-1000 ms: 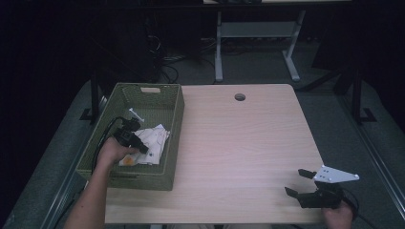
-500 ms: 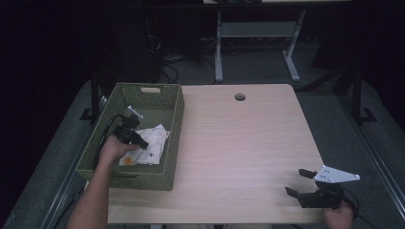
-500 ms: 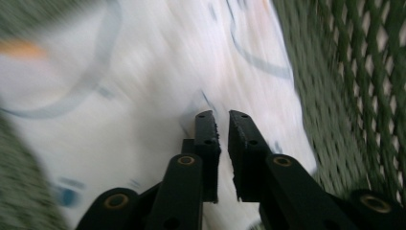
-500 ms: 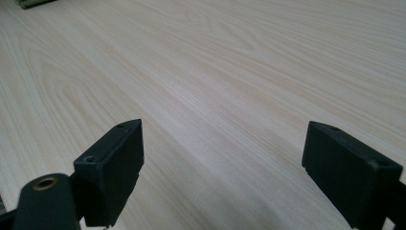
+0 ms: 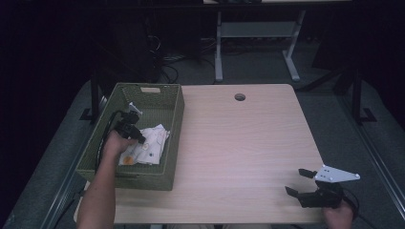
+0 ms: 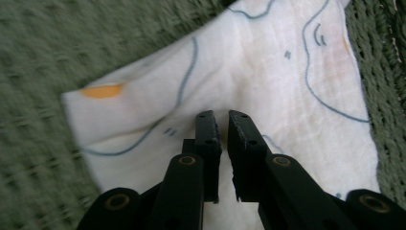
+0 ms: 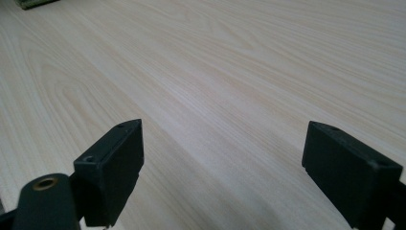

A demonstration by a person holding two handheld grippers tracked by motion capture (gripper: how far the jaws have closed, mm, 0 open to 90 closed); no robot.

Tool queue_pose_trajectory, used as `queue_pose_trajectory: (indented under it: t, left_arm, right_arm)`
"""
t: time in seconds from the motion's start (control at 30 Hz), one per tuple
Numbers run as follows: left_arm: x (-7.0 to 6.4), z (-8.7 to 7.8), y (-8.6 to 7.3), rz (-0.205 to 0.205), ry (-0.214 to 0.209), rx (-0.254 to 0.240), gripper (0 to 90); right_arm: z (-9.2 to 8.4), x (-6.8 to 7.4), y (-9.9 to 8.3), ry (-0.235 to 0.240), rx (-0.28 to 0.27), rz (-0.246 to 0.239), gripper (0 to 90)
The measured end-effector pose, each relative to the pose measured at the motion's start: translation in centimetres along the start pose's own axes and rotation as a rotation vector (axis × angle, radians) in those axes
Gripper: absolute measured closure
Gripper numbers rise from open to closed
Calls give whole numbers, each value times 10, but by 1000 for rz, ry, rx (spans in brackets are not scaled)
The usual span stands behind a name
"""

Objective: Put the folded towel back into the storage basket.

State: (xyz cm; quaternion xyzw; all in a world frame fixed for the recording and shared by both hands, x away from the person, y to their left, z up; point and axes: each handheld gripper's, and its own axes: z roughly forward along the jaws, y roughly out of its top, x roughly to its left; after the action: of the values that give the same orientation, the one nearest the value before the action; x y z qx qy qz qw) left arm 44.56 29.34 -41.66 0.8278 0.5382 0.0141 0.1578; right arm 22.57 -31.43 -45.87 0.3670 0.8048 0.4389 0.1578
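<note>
The desk [image 5: 248, 143] carries a green woven basket [image 5: 174, 138] at its left side, and most of the wooden top between the two grippers lies bare; the basket holds a white cloth [image 5: 150, 143] printed with blue lines and an orange patch, crumpled on its floor directly beneath and ahead of the left gripper's fingers; the left gripper [image 5: 133, 131] reaches down into the basket, and in the left gripper view [image 6: 222, 120] its fingers stand nearly pressed together with a narrow slit between them, just above or on the cloth [image 6: 249, 76]; whether a fold of fabric is pinched in that slit I cannot tell, since none shows between the tips; the right gripper [image 5: 298, 182] waits well apart near the desk's near right corner, fingers spread wide over bare wood [image 7: 215, 86] with nothing between them; judged from this, the work is at its start: the cloth lies in the basket, not lifted, and taking hold, raising it clear of the rim and bringing it out onto the desk all remain
</note>
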Motion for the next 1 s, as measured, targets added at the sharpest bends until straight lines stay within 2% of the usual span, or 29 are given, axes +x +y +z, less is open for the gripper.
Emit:
queue_pose_trajectory:
  t: [0.1,0.3,0.6,0.77,0.83,0.9,1.0]
  left_arm:
    - [-2,-10,-3,5,-5,-22,810]
    - [-6,-23,-13,-20,-73,-107,785]
    - [-16,-39,-33,-24,-120,-186,701]
    - [-21,-48,-42,-36,-182,-249,669]
    - [-25,-53,-43,-24,-187,-257,644]
    - [-28,-56,-43,-20,-217,-278,630]
    - [-34,-65,-43,-14,-259,-335,600]
  right_arm:
    - [0,-1,0,-1,-9,5,136]
    - [0,0,0,-3,-9,7,136]
    - [2,2,1,3,-3,4,136]
    - [2,3,2,6,-6,-4,136]
    - [2,4,2,7,-6,-5,136]
    - [2,4,2,7,-5,-5,136]
    - [2,4,2,5,-4,-7,136]
